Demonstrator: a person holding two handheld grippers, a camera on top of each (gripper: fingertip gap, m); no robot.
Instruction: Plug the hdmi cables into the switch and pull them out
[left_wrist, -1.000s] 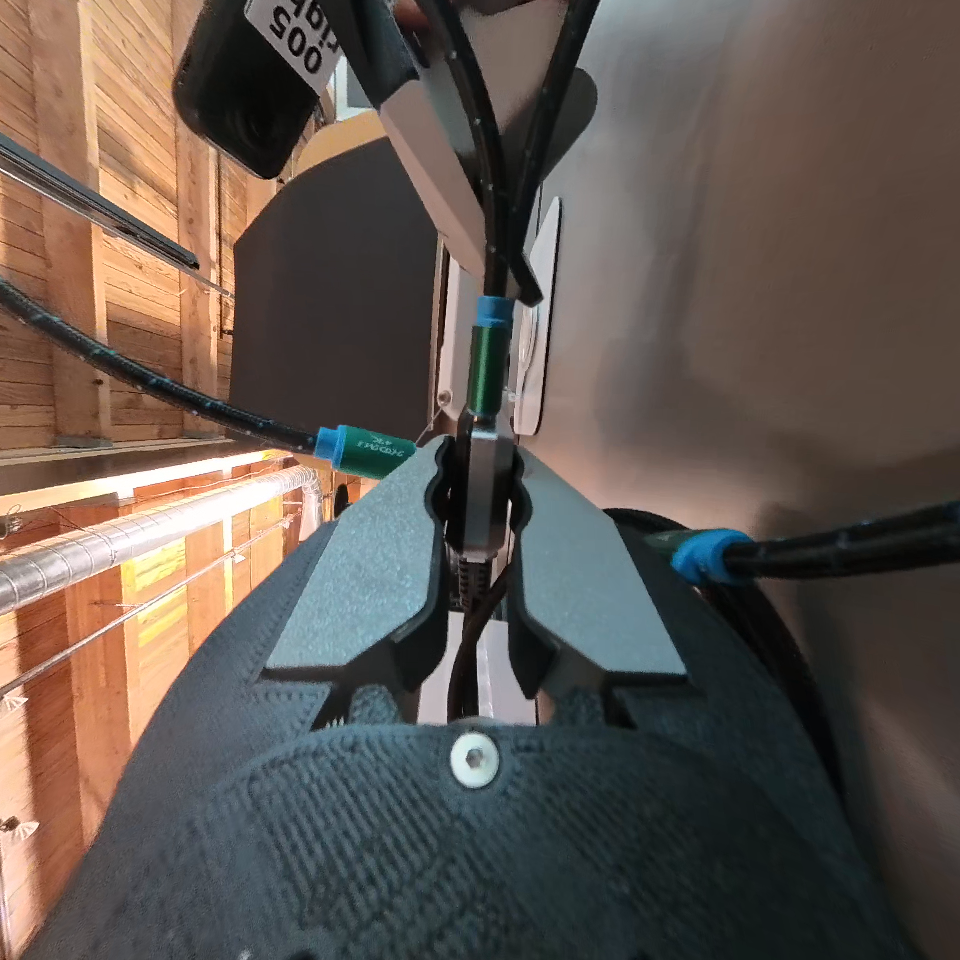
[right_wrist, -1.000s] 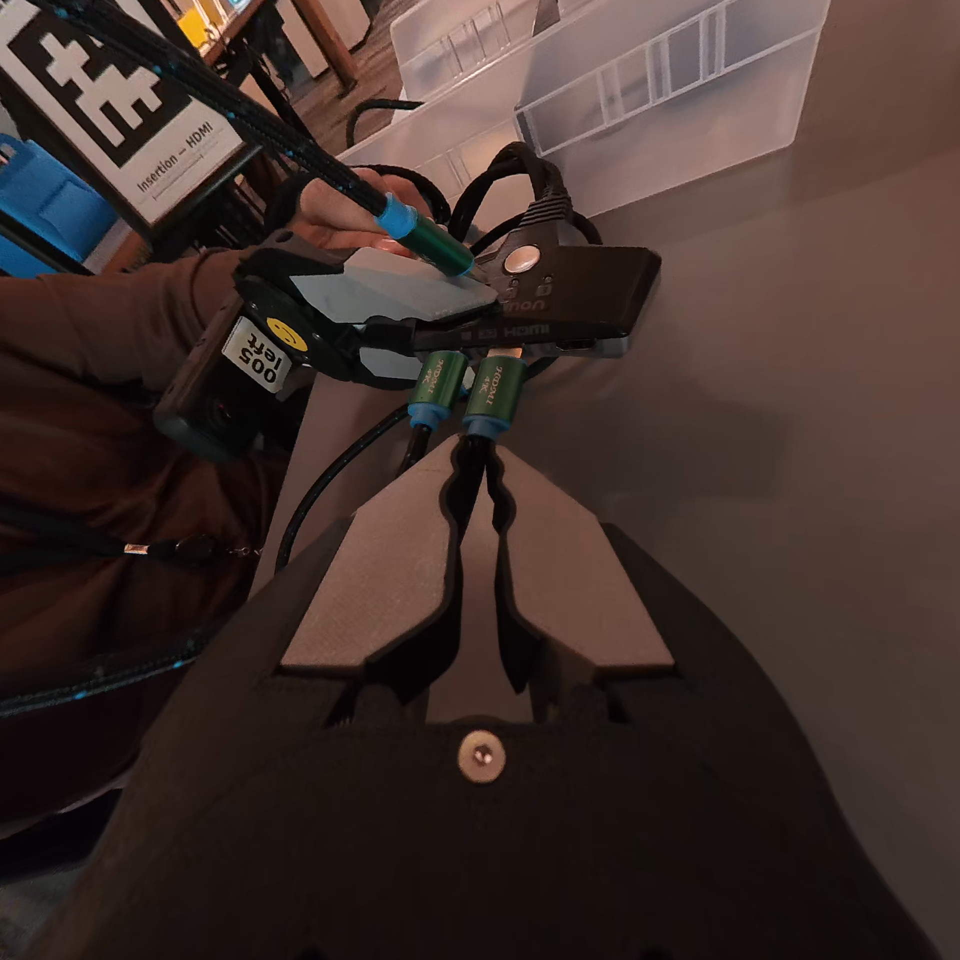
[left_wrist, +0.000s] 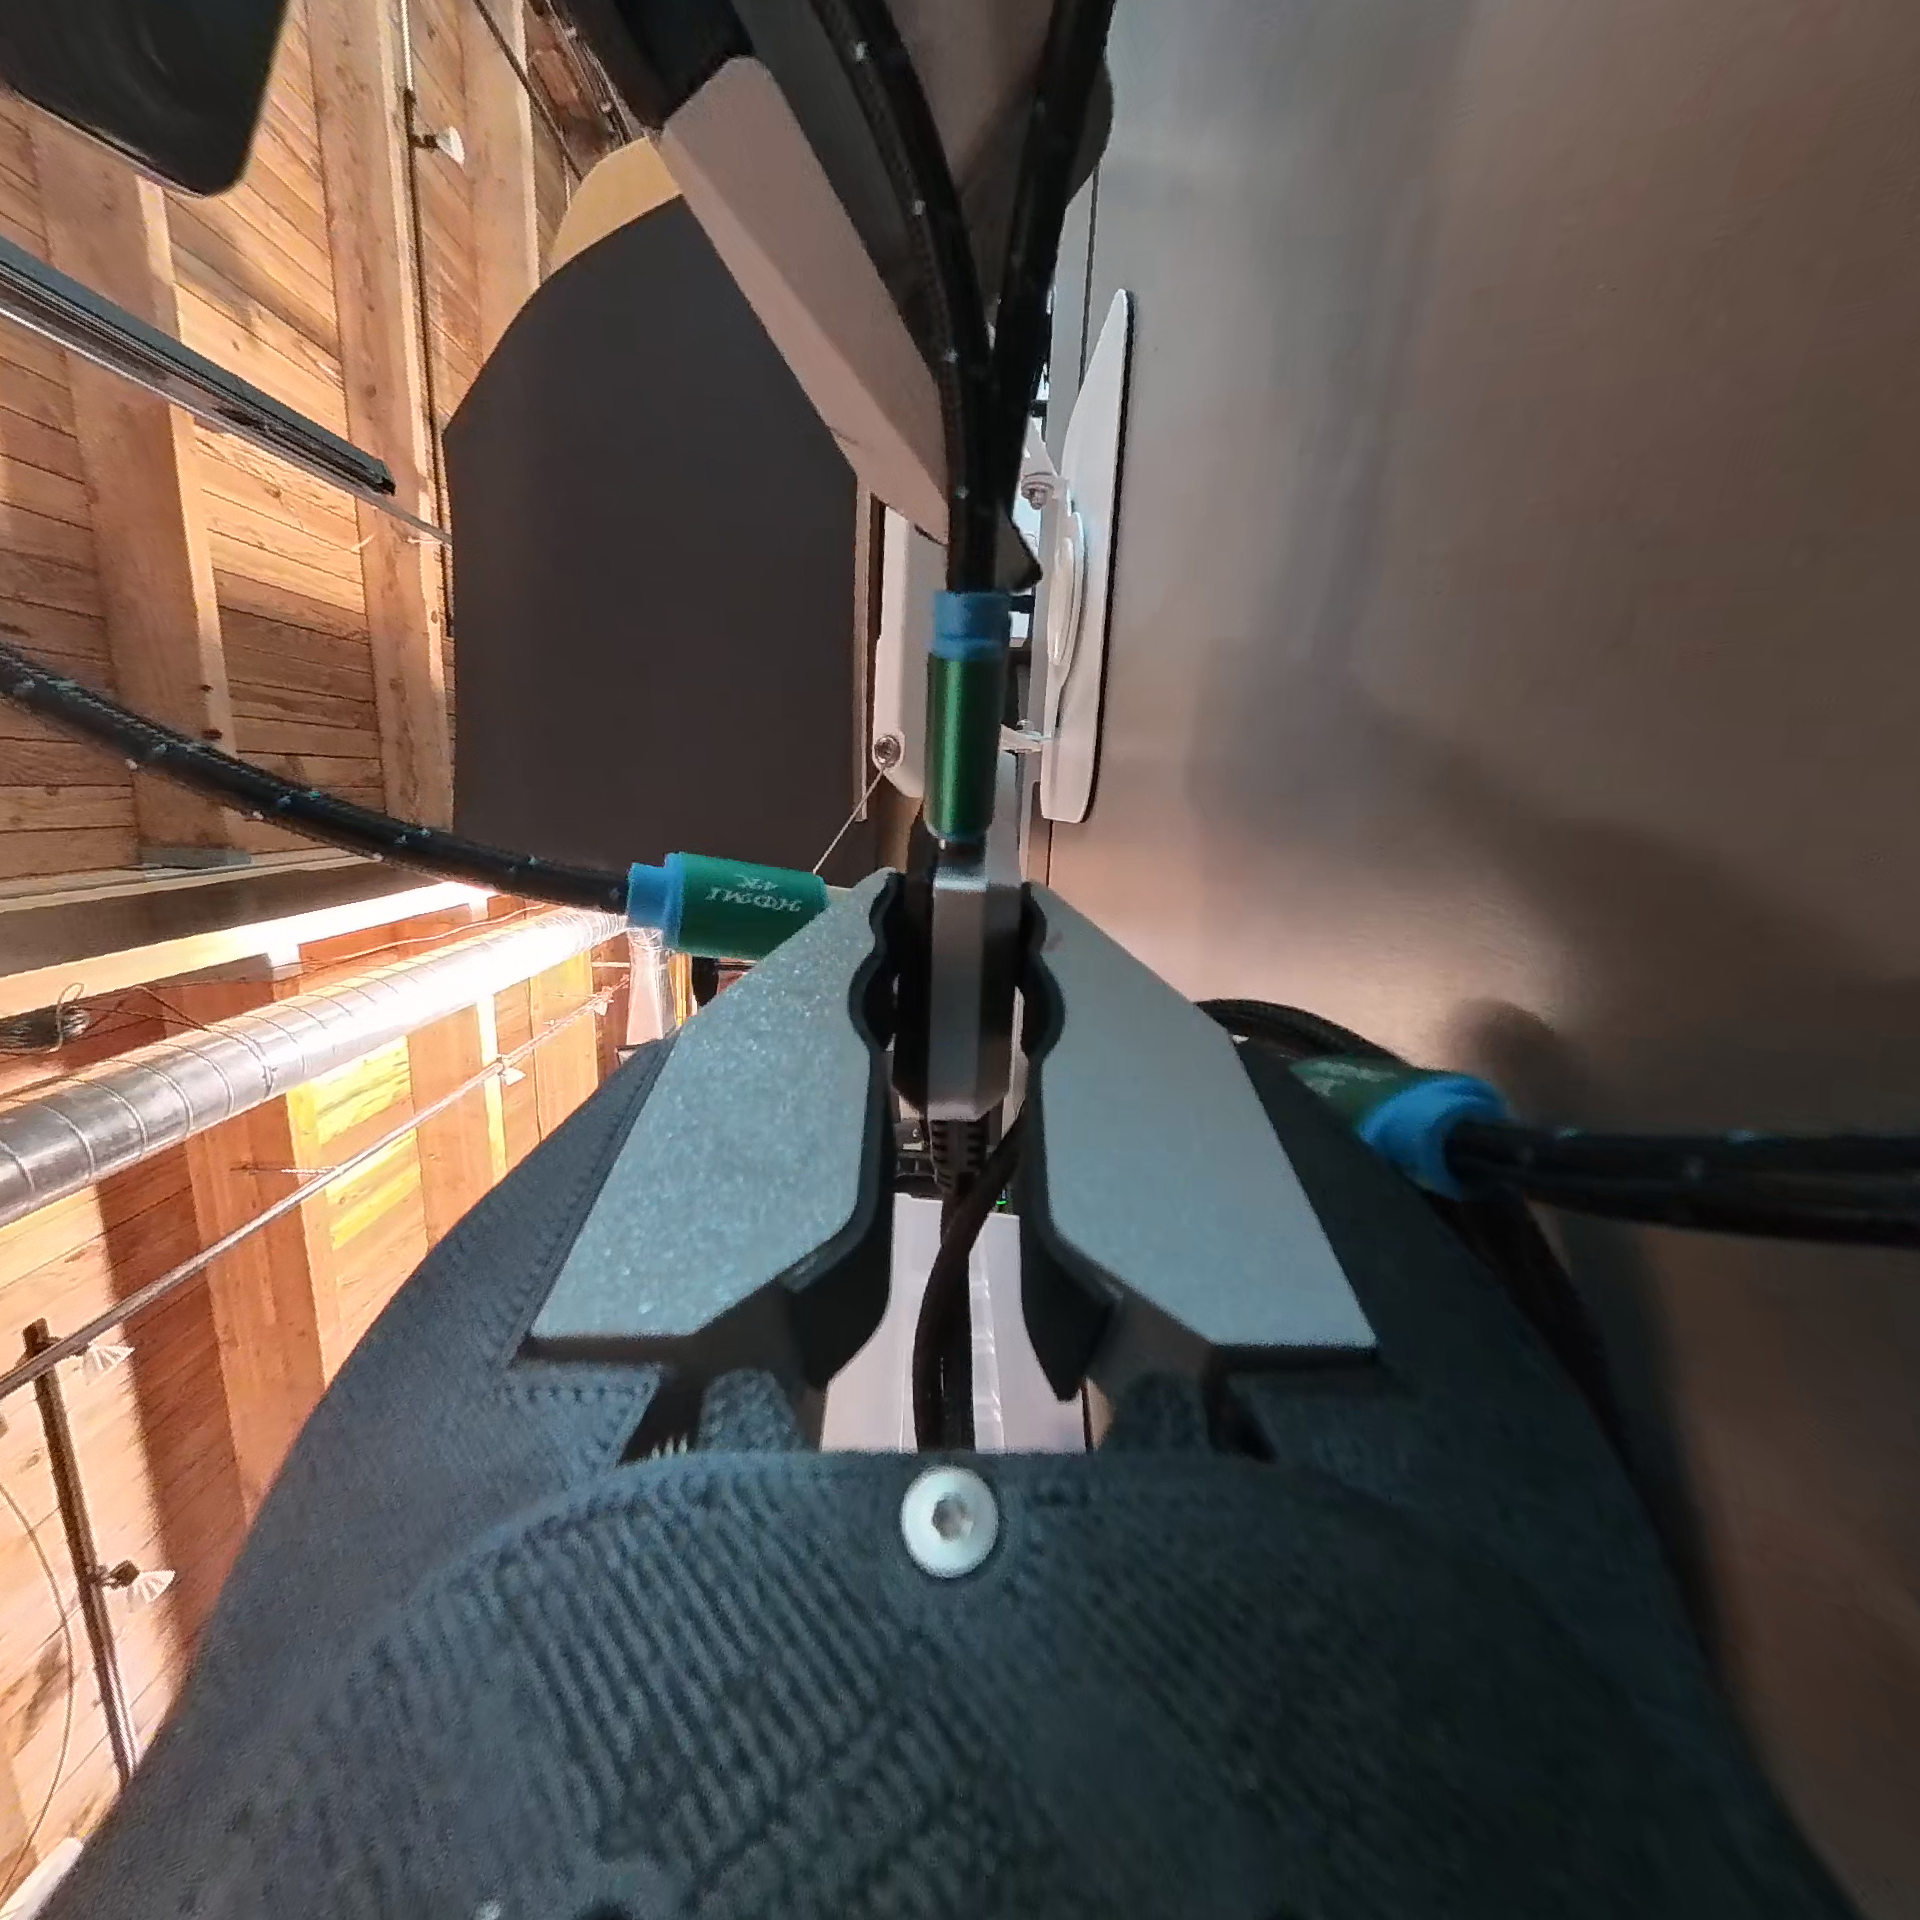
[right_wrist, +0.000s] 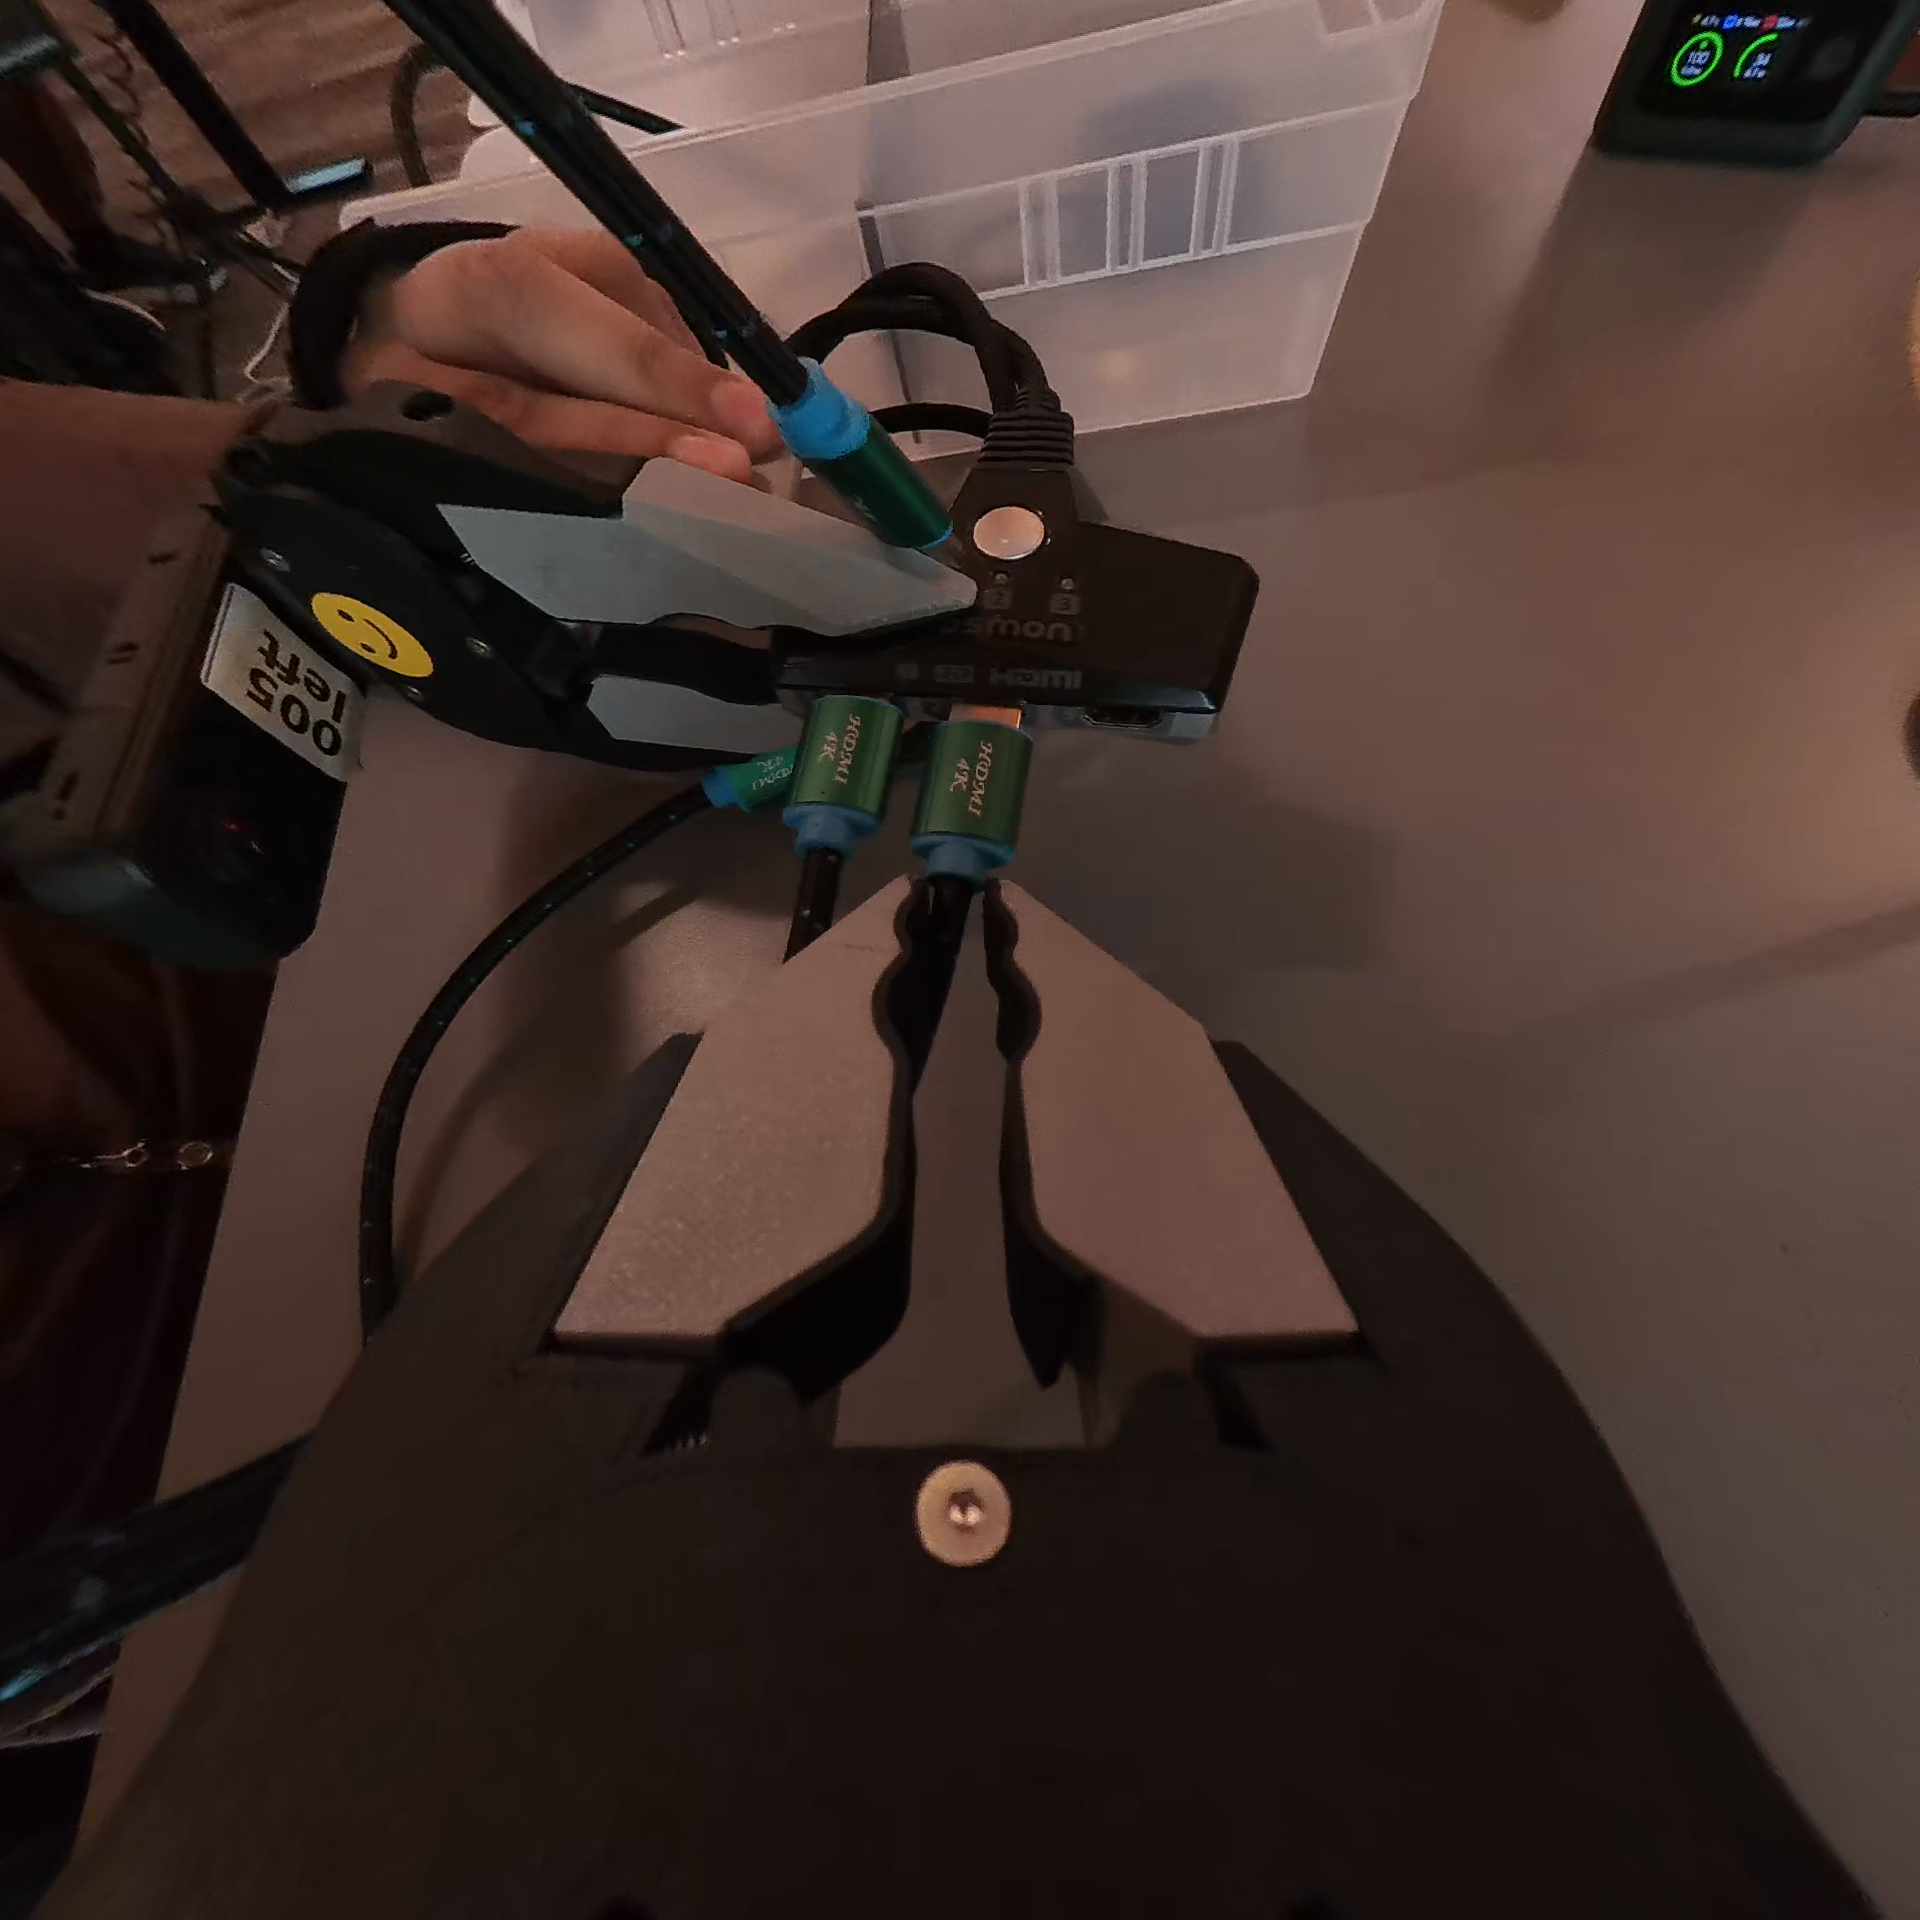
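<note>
The switch (right_wrist: 1101, 613), a flat black box with a round silver button on top, sits raised off the grey table (right_wrist: 1558, 935), clamped by its left end in my left gripper (left_wrist: 961, 997); that gripper's fingers are closed down onto its thin metal edge. Two green plugs are in its front ports: the left plug (right_wrist: 836, 764) and the right plug (right_wrist: 971, 784), whose gold tongue shows partly bare, so I judge it either half seated or half drawn. A third port (right_wrist: 1122, 717) to the right is empty.

My right gripper (right_wrist: 951, 904) is nearly closed, pinching the braided cable (right_wrist: 940, 935) just behind the right plug's blue collar. Whether I am plugging or pulling I cannot tell from this alone. Either way the next move wants a straight line along the port's axis, with my left holding firm; gripping the plug's shell would serve better than the cable.

The plugs are smooth metal sleeves with rubbery blue collars; the cables are black weave flecked blue. Another plug (right_wrist: 862, 468) rests on top of the left gripper, near my hand (right_wrist: 540, 332). Behind stand frosted plastic bins (right_wrist: 1039, 156).
</note>
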